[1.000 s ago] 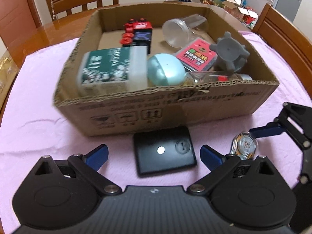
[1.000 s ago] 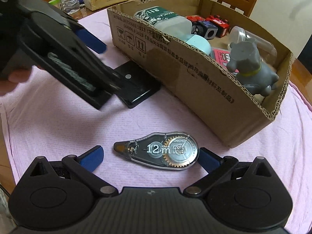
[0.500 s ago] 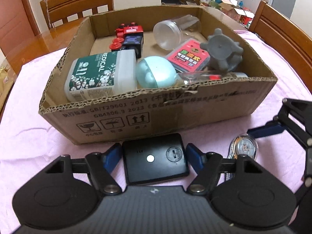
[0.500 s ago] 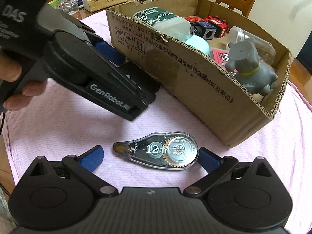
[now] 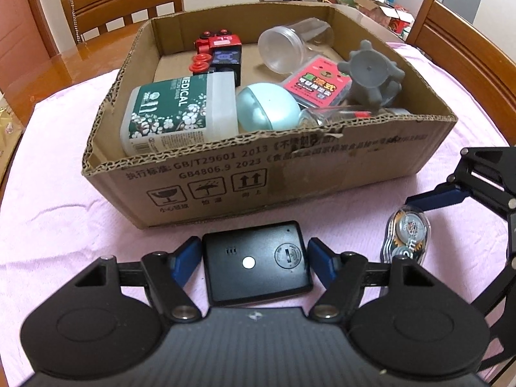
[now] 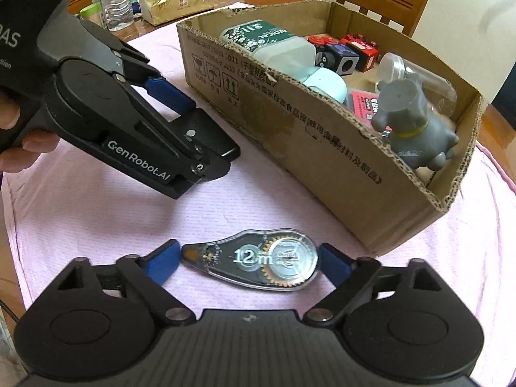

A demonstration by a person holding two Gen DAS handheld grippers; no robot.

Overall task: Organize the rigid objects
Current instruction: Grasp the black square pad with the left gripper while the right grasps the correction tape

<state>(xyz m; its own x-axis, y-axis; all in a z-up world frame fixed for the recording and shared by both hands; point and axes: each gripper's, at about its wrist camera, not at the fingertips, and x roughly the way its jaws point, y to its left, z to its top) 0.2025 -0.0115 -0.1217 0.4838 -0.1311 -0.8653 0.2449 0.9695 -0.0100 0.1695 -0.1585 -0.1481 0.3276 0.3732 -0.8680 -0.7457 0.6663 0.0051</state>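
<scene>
A flat black device (image 5: 258, 267) lies on the pink cloth just in front of the cardboard box (image 5: 290, 177). My left gripper (image 5: 254, 251) is shut on it, a blue pad pressing each side; the right wrist view shows the same grip (image 6: 206, 148). To its right lies a clear correction tape (image 6: 267, 262) marked 12m, also visible in the left wrist view (image 5: 408, 235). My right gripper (image 6: 248, 254) straddles it lengthwise. Its jaws are closing, and the pads touch the tape's nose and its round end. Both objects rest on the cloth.
The box (image 6: 306, 129) holds a green-labelled bottle (image 5: 174, 109), a teal ball (image 5: 267, 106), a grey toy dog (image 6: 412, 122), a clear jar (image 5: 290, 48), red toys and a pink pack. Wooden chairs stand behind. Bottles and a gold package (image 6: 174, 3) sit past the cloth.
My left gripper moved up to the black device and closed on its sides. The right gripper stayed over the tape and its jaws narrowed from wide open to the tape's ends.
</scene>
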